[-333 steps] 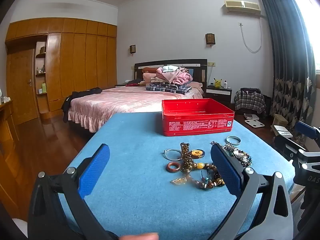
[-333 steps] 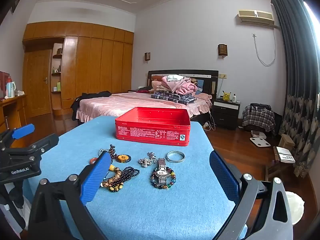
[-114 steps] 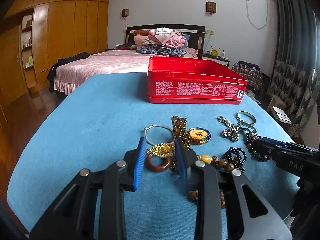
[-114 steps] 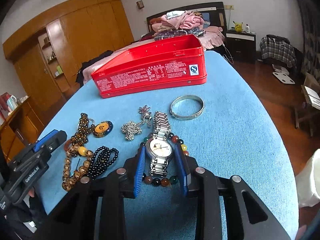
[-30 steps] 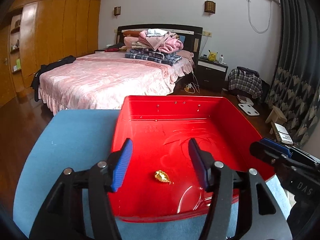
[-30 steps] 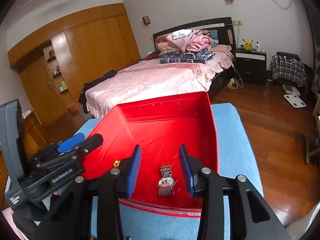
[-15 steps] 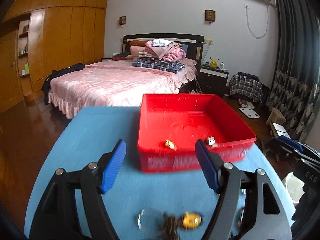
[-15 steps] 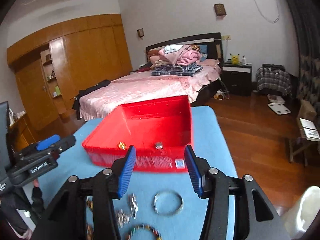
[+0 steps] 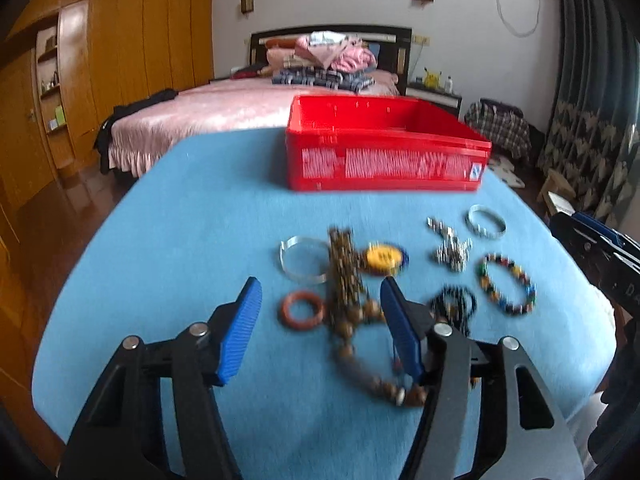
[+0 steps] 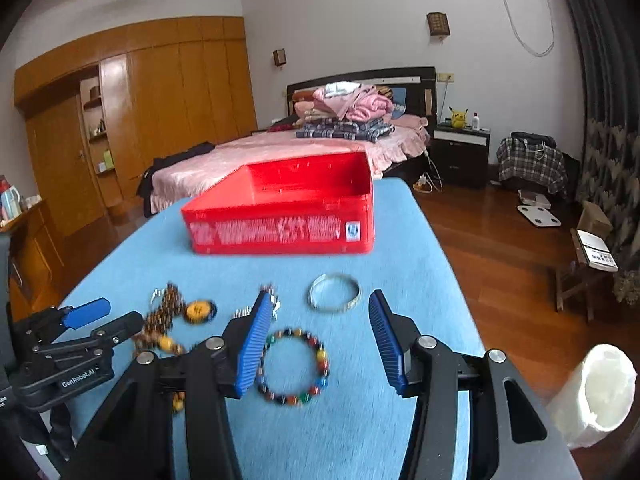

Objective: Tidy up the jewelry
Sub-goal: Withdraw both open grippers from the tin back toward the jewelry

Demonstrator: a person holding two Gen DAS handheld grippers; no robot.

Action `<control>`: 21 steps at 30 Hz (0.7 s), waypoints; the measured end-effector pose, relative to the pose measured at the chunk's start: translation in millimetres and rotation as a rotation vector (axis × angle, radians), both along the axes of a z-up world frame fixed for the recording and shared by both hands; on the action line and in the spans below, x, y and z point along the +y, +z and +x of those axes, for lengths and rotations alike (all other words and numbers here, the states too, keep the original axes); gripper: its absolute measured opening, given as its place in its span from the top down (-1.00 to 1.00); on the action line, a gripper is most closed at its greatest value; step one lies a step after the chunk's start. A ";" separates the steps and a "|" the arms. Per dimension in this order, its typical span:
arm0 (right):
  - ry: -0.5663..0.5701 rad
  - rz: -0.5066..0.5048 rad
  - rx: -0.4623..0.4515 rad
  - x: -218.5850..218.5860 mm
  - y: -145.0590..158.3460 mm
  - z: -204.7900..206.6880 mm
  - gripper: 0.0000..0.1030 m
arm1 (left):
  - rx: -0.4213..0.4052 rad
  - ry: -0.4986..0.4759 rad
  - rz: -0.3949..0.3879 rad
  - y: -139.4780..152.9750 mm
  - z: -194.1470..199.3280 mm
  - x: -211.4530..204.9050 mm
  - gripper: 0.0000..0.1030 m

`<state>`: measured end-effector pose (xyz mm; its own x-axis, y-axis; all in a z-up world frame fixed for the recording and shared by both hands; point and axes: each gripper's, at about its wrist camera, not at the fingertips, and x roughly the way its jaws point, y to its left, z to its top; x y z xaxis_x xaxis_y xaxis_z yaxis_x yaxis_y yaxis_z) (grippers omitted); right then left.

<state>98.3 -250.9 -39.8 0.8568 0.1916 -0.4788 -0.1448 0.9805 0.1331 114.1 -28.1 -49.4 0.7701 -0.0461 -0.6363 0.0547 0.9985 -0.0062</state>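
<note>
Both sets of jaws hang apart over the blue tabletop (image 9: 168, 232) with nothing gripped. Your left gripper (image 9: 322, 312) is closing its jaws, with a brown bead necklace (image 9: 346, 300) lying on the cloth between them and an orange ring (image 9: 302, 310) just inside its left pad, neither pressed. Your right gripper (image 10: 316, 334) holds its jaws half-wide above a multicoloured bead bracelet (image 10: 296, 366), which lies flat below them. Take the red tin (image 10: 280, 216) as your landmark: it stands open at the far end of the tabletop, and all the jewelry lies on its near side. A silver bangle (image 10: 334, 292) sits nearest to the red tin, a yellow pendant (image 9: 384, 256) and a silver chain (image 9: 450, 246) a little further out.
</note>
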 end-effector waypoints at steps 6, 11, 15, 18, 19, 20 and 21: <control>0.020 0.000 0.029 6.7 -14.9 -10.8 0.03 | 0.027 -0.004 -0.015 -8.9 -8.9 0.5 0.00; 0.024 -0.009 0.035 9.9 -22.1 -15.4 0.03 | 0.064 -0.014 -0.030 -20.7 -10.2 0.2 0.11; 0.024 -0.012 0.038 10.3 -24.4 -16.0 0.03 | 0.069 -0.012 -0.053 -26.2 -10.4 2.0 0.12; 0.025 -0.013 0.041 10.7 -25.6 -15.9 0.03 | 0.069 -0.008 -0.083 -28.3 -9.4 5.3 0.12; 0.024 -0.013 0.043 10.6 -26.5 -15.4 0.03 | 0.069 -0.008 -0.076 -28.4 -9.3 4.0 0.12; 0.025 -0.013 0.044 10.6 -27.3 -15.8 0.03 | 0.067 -0.007 -0.071 -28.7 -9.4 2.9 0.12; 0.025 -0.014 0.048 10.9 -28.5 -15.5 0.03 | 0.062 -0.005 -0.068 -29.5 -9.6 2.0 0.12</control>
